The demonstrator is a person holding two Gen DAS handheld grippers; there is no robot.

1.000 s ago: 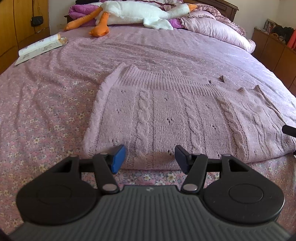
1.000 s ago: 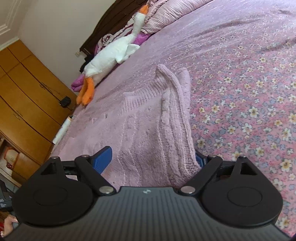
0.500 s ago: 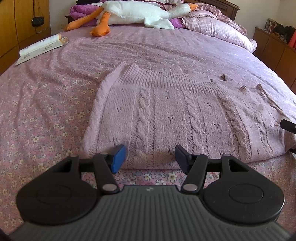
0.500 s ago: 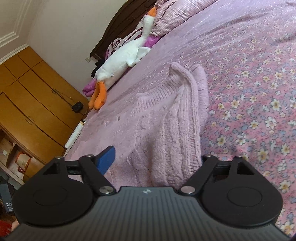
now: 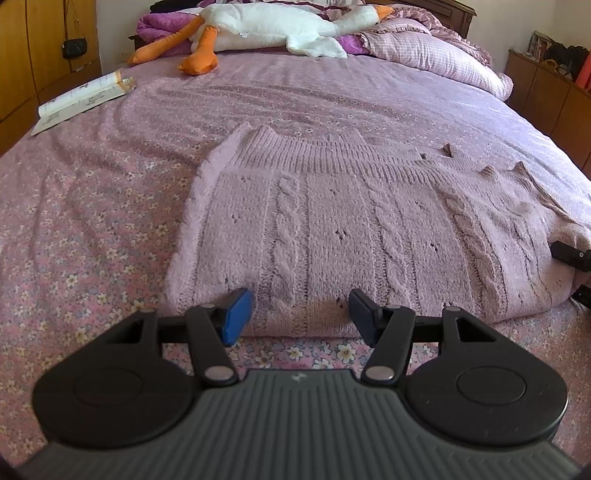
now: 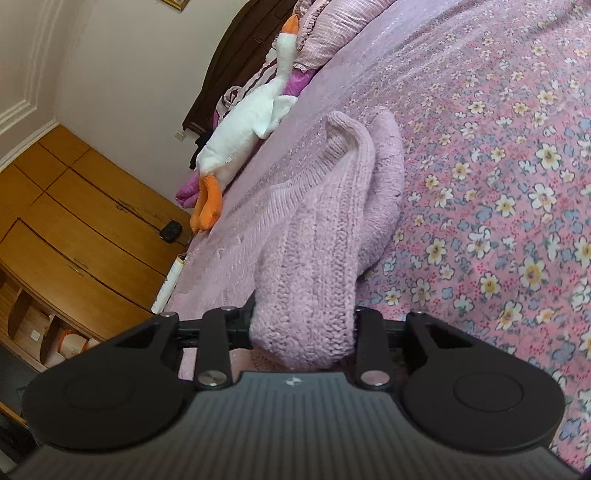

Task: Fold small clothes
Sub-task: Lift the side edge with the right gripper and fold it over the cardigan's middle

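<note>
A pink cable-knit sweater (image 5: 332, 229) lies flat on the flowered bedspread (image 5: 92, 229). My left gripper (image 5: 301, 315) stands open over the sweater's near edge, its blue pads (image 5: 238, 314) apart and pressing on nothing. In the right wrist view the sweater's right end (image 6: 314, 280) is bunched into a thick roll between the fingers of my right gripper (image 6: 303, 332). Its jaws are closing on that roll, which hides the pads. A black part of the right gripper (image 5: 570, 254) shows at the sweater's right edge in the left wrist view.
A white plush goose (image 5: 266, 27) with orange feet lies by the pillows (image 5: 436, 59) at the head of the bed. An open booklet (image 5: 79, 101) rests at the far left. Wooden cabinets (image 6: 74, 236) stand beside the bed, and a dresser (image 5: 554, 92) on the right.
The right gripper's jaws have come together on the sweater's right end, which now stands bunched and lifted between them. The left gripper has kept still.
</note>
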